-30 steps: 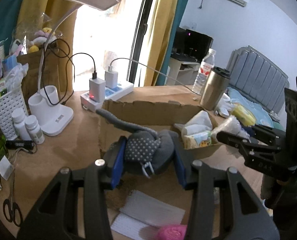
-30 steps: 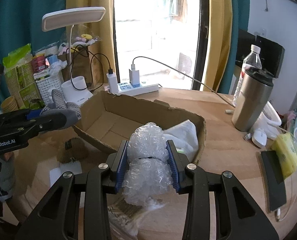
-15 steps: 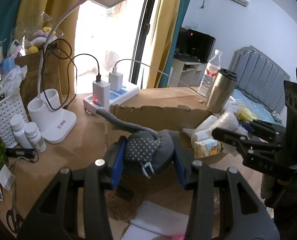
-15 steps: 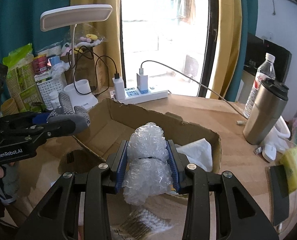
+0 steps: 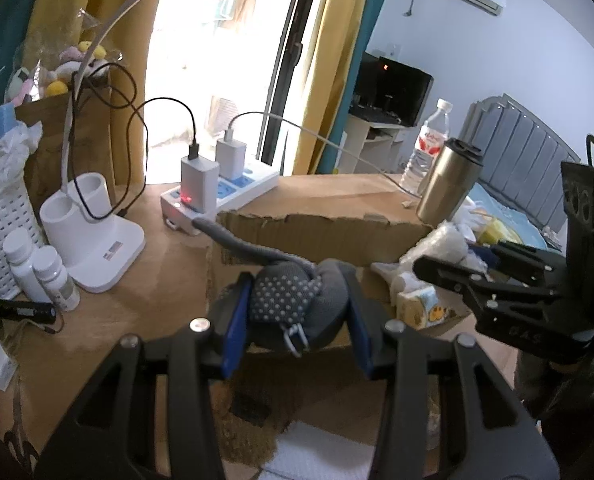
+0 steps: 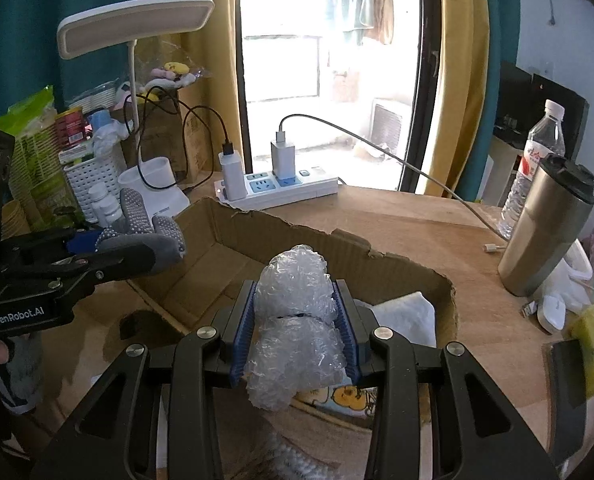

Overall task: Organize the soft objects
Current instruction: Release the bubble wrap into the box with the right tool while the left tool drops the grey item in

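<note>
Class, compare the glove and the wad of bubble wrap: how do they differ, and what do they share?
The glove is grey, dotted knit; the bubble wrap is clear, crinkled plastic. The glove is in the left hand-held gripper; the bubble wrap is in the right hand-held gripper. Both are soft, clamped and held near the cardboard box.

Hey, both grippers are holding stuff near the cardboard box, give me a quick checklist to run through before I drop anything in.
1. Left gripper closed on the grey dotted glove: ok.
2. Right gripper closed on the bubble wrap wad: ok.
3. Bubble wrap over the cardboard box opening: ok; it hangs above the box's near end.
4. Glove over the opening: cannot tell; in the right wrist view it sits at the box's left corner edge.
5. Free room in the box: ok; its far left floor is bare, while the white cloth and the tissue pack fill the right end.
6. Grippers apart from each other: ok.
</note>
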A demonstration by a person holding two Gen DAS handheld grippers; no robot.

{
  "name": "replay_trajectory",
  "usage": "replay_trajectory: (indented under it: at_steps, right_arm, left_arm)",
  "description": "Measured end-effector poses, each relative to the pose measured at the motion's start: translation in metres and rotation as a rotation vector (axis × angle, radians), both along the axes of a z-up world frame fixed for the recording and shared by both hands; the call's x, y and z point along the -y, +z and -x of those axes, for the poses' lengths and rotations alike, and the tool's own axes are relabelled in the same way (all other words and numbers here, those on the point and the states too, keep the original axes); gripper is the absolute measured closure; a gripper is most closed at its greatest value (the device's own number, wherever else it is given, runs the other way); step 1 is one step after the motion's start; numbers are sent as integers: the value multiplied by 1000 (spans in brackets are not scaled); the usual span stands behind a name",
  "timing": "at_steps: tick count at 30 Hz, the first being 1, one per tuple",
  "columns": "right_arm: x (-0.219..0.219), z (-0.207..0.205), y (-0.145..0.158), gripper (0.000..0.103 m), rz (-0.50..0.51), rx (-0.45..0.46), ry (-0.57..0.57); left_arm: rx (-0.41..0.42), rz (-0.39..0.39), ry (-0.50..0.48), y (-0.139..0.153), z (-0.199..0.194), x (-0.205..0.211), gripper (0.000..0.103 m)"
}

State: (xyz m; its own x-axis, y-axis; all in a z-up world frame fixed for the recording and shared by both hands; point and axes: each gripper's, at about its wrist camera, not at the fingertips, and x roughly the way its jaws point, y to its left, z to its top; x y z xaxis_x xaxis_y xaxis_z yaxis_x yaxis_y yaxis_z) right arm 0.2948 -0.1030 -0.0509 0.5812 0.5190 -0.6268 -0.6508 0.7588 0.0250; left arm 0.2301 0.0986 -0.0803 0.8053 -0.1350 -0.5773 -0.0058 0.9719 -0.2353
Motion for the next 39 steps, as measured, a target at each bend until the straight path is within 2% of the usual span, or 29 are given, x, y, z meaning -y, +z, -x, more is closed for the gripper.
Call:
replay_trajectory:
  at_steps: [24, 30, 33, 35, 37, 38, 39]
  right_arm:
    - [-28, -23, -22, 63, -2, -58, 52]
    - [-29, -25, -24, 63, -11, -70, 52]
    - [-28, -25, -23, 58, -16, -70, 47]
    - [-27, -25, -22, 49, -19, -69, 43]
    - [-26, -24, -19, 46, -26, -65, 39]
    - [-26, -24, -18, 46, -28, -63, 37]
    - [-25, -23, -16, 45, -30, -58, 35]
  left_arm:
    - [-87, 24, -24, -34, -38, -1, 56]
    - [-99, 22, -28, -36, -41, 0, 51]
    - [-106, 21, -27, -36, -42, 1, 50]
    - [-109, 18, -23, -35, -42, 2, 50]
    - [-112, 14, -17, -34, -41, 2, 49]
    - [-112, 11, -15, -33, -40, 2, 48]
    - [-110, 9, -13, -32, -40, 2, 41]
